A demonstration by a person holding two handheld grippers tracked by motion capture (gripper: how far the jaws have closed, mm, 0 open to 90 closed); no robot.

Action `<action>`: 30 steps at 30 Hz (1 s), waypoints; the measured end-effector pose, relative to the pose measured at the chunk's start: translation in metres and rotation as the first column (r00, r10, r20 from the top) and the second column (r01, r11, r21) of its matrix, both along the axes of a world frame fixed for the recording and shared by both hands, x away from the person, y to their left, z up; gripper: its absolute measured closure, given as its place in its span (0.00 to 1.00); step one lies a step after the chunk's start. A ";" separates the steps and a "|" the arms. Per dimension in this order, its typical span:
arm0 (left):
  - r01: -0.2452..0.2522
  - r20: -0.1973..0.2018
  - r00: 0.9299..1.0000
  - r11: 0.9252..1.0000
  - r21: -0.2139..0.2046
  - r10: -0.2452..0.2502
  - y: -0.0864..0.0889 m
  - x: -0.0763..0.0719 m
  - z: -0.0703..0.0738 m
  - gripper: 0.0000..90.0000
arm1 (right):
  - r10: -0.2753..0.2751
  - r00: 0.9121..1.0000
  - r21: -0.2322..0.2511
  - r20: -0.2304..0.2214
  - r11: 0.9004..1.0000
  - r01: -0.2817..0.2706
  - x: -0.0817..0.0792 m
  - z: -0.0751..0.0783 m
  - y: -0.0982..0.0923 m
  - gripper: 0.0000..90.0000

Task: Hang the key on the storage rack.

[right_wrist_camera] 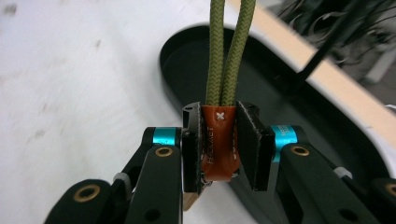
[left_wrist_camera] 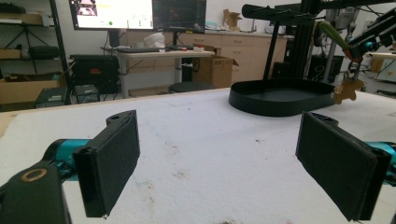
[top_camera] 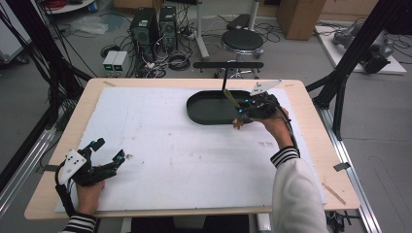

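cord (right_wrist_camera: 229, 51): braided olive cloth | tab (right_wrist_camera: 218, 144): smooth orange leather | tray (top_camera: 206, 110): matt black plastic | table cover (top_camera: 170, 150): rough white foam

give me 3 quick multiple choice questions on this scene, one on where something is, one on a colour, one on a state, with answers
1. Where does the black tray sit on the table?
A. far side, toward the right
B. near left corner
C. hanging off the near edge

2. What colour is the looped cord above the orange tab?
A. blue
B. olive green
C. white

3. How do the left tongs stand?
A. shut on the cord
B. shut on nothing
C. open, holding nothing

Answers:
1. A, the high view shows the tray on the far side, right of centre.
2. B, the right gripper view shows two olive green strands rising from the tab.
3. C, the left gripper view shows both pads wide apart over bare white cover, while the right tongs clamp the tab.
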State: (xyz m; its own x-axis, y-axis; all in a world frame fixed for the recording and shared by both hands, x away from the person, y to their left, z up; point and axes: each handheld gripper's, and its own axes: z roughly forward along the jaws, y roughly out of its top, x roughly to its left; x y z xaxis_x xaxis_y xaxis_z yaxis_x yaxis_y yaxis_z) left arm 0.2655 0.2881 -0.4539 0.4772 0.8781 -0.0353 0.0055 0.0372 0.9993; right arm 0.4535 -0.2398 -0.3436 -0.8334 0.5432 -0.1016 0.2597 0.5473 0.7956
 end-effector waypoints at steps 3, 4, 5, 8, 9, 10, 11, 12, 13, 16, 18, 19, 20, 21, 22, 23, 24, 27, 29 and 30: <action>0.000 0.000 1.000 1.000 0.000 0.000 0.000 0.000 0.000 0.16 | -0.055 0.998 0.052 0.040 0.997 0.053 -0.001 0.005 -0.007 0.80; 0.000 0.000 1.000 1.000 0.000 0.000 0.000 0.000 0.000 0.16 | -0.091 0.994 0.069 0.060 0.994 0.087 -0.002 0.008 -0.010 0.80; 0.000 0.000 1.000 1.000 0.001 0.000 0.000 0.000 0.000 0.16 | -0.091 0.994 0.069 0.060 0.994 0.087 -0.002 0.008 -0.010 0.80; 0.000 -0.001 1.000 1.000 0.001 0.000 0.000 0.000 0.000 0.16 | -0.153 0.980 0.100 0.129 0.985 0.141 -0.005 0.014 -0.015 0.80; 0.000 -0.001 1.000 1.000 0.003 0.000 0.000 0.000 0.000 0.16 | -0.172 0.975 0.106 0.144 0.982 0.157 -0.007 0.016 -0.016 0.80; 0.000 -0.001 1.000 1.000 0.004 0.000 0.000 0.000 0.000 0.16 | -0.172 0.975 0.106 0.144 0.982 0.157 -0.007 0.016 -0.016 0.80; 0.000 -0.001 1.000 1.000 0.001 0.000 0.000 0.000 0.000 0.16 | -0.185 0.969 0.108 0.162 0.980 0.168 -0.007 0.018 -0.017 0.80; 0.000 0.000 1.000 1.000 0.001 0.000 0.000 0.000 0.000 0.16 | -0.199 0.963 0.118 0.180 0.977 0.180 -0.008 0.019 -0.018 0.80; 0.000 -0.001 1.000 1.000 0.004 0.000 0.000 0.000 0.000 0.16 | -0.232 0.953 0.130 0.194 0.969 0.209 -0.009 0.020 -0.020 0.80; 0.000 -0.001 1.000 1.000 0.004 0.000 0.000 0.000 0.000 0.16 | -0.273 0.940 0.148 0.203 0.958 0.246 -0.010 0.022 -0.022 0.80; 0.000 0.000 1.000 1.000 0.001 0.000 0.000 0.000 0.000 0.16 | -0.314 0.926 0.166 0.211 0.945 0.283 -0.010 0.023 -0.023 0.80; 0.000 -0.001 1.000 1.000 0.004 0.000 0.000 0.000 0.000 0.16 | -0.331 0.920 0.179 0.212 0.938 0.297 -0.010 0.024 -0.024 0.80; 0.000 -0.001 1.000 1.000 0.001 0.000 0.000 0.000 0.000 0.16 | -0.372 0.901 0.191 0.223 0.923 0.334 -0.011 0.025 -0.026 0.80; 0.000 0.000 1.000 1.000 0.001 0.000 0.000 0.000 0.000 0.16 | -0.372 0.901 0.191 0.223 0.923 0.334 -0.011 0.025 -0.026 0.80; 0.000 -0.001 1.000 1.000 0.003 0.000 0.000 0.000 0.000 0.16 | -0.386 0.895 0.196 0.221 0.917 0.347 -0.011 0.025 -0.027 0.80; 0.000 -0.001 1.000 1.000 0.001 0.000 0.000 0.000 0.000 0.16 | -0.409 0.885 0.197 0.223 0.908 0.370 -0.010 0.025 -0.028 0.80; 0.000 -0.001 1.000 1.000 0.000 0.000 0.000 0.000 0.000 0.16 | -0.426 0.876 0.199 0.225 0.901 0.386 -0.010 0.025 -0.029 0.80; 0.000 0.000 1.000 1.000 0.001 0.000 0.000 0.000 0.000 0.16 | -0.464 0.859 0.215 0.217 0.881 0.422 -0.009 0.024 -0.031 0.80; 0.000 0.000 1.000 1.000 0.001 0.000 0.000 0.000 0.000 0.16 | -0.481 0.848 0.216 0.222 0.873 0.438 -0.008 0.024 -0.032 0.80; 0.000 -0.001 1.000 1.000 0.001 0.000 0.000 0.000 0.000 0.16 | -0.487 0.846 0.219 0.216 0.869 0.444 -0.008 0.024 -0.032 0.80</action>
State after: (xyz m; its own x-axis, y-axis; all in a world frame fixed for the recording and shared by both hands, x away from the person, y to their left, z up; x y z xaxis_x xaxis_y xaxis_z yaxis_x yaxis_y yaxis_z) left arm 0.2654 0.2880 -0.4539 0.4769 0.8783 -0.0352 0.0062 0.0367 0.9993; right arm 0.4457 -0.2719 -0.3201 -0.4344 0.8868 -0.1578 0.2281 0.2778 0.9331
